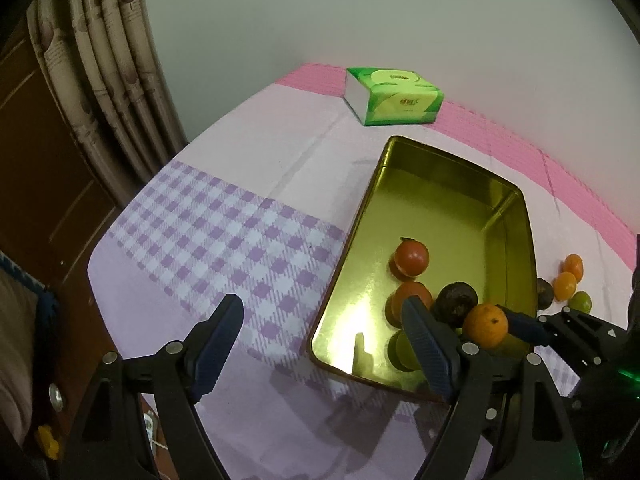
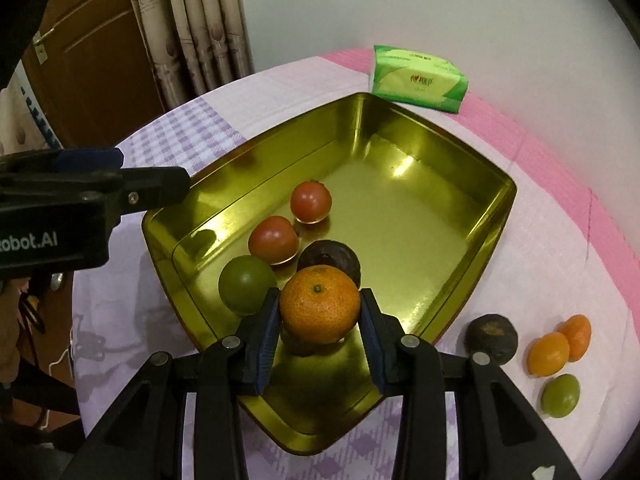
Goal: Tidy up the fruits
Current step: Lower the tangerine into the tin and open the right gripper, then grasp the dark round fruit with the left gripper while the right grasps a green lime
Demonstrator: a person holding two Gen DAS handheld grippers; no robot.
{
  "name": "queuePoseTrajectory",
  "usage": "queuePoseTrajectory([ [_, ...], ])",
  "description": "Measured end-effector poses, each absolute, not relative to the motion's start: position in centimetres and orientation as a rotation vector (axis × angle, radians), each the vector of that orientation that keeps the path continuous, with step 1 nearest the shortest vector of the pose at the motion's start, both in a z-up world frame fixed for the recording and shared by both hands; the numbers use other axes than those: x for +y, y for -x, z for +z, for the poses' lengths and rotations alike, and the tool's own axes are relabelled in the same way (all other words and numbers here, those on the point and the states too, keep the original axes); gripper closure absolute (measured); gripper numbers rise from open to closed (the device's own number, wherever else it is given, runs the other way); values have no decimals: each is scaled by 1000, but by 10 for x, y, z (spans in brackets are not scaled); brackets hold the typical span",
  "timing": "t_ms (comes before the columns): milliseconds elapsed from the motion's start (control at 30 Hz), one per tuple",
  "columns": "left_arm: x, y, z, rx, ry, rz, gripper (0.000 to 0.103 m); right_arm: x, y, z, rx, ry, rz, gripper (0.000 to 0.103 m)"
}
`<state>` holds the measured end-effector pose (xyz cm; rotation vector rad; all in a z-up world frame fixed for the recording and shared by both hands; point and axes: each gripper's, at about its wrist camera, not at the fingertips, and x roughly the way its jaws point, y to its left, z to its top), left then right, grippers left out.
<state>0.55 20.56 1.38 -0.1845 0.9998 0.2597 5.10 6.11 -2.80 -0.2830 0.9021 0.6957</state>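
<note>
On the left, the left gripper hangs wide open and empty over the cloth beside the gold tin. Over the tin's near end, the right gripper clamps an orange, near two tomatoes. Further right, loose fruits lie on the cloth.

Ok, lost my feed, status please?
Right gripper shut on orange, over gold tray. Left gripper open, empty. Four fruits still outside; nothing blocking.

Tray's far half open; fruits crowd near end.
</note>
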Motion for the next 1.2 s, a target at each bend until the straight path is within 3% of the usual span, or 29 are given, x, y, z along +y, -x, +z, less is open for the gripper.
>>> queuePoseTrajectory([
  [267, 203, -3, 20, 968, 207, 220, 21, 33, -36, -2, 829, 199, 682, 65],
  [400, 195, -3, 22, 953, 191, 188, 16, -5, -22, 21, 760, 94, 671, 52],
  [567, 197, -6, 14, 994, 222, 180, 16, -36, -22, 26, 730, 71, 593, 51],
  [933, 191, -7, 11, 991, 184, 179, 16, -128, -55, -39, 858, 42, 276, 51],
  [1200, 170, -10, 12, 989, 140, 111, 16, -128, -84, -64, 878, 2, 280, 51],
])
